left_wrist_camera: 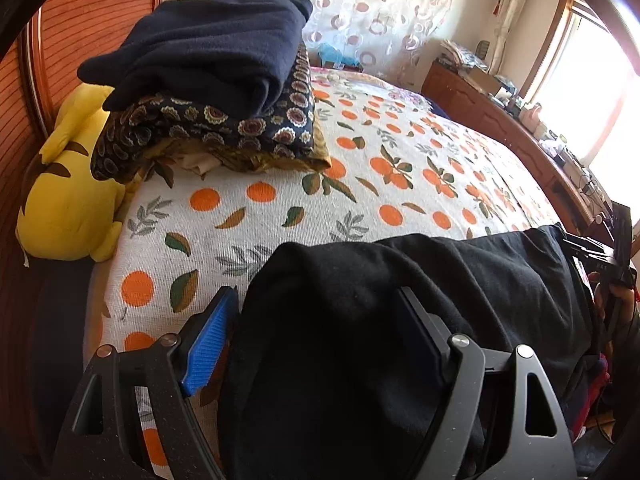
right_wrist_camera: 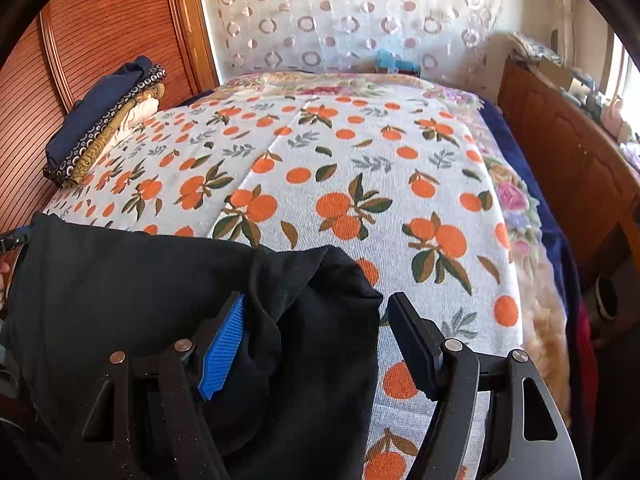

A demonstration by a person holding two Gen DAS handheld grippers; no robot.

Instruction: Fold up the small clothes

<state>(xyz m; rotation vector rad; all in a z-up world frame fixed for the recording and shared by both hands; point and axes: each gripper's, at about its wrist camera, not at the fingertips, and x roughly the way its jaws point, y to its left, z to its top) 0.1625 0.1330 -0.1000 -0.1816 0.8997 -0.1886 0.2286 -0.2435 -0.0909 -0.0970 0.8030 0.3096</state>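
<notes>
Now your left gripper [left_wrist_camera: 316,340] and right gripper [right_wrist_camera: 316,340] both stand with jaws apart around the black garment [left_wrist_camera: 400,300] at the bed's [right_wrist_camera: 360,160] near edge, apparently released for folding.

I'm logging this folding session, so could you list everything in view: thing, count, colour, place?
Garment: one, black, near edge of the bed, between both grippers' fingers.
Bedspread: one, white with oranges and leaves, covering the bed.
Folded pile: one stack, navy on top, patterned and gold layers below, far left on the bed.
Plush toy: one, yellow, beside the pile at the headboard.
Headboard: one, reddish wood, left.
Curtain: one, white with rings, behind the bed.
Sideboard: one, brown wood, right, cluttered top.
Window: one, bright, far right.
Left gripper: black, blue pad, open around the garment.
Right gripper: same, open.
</notes>
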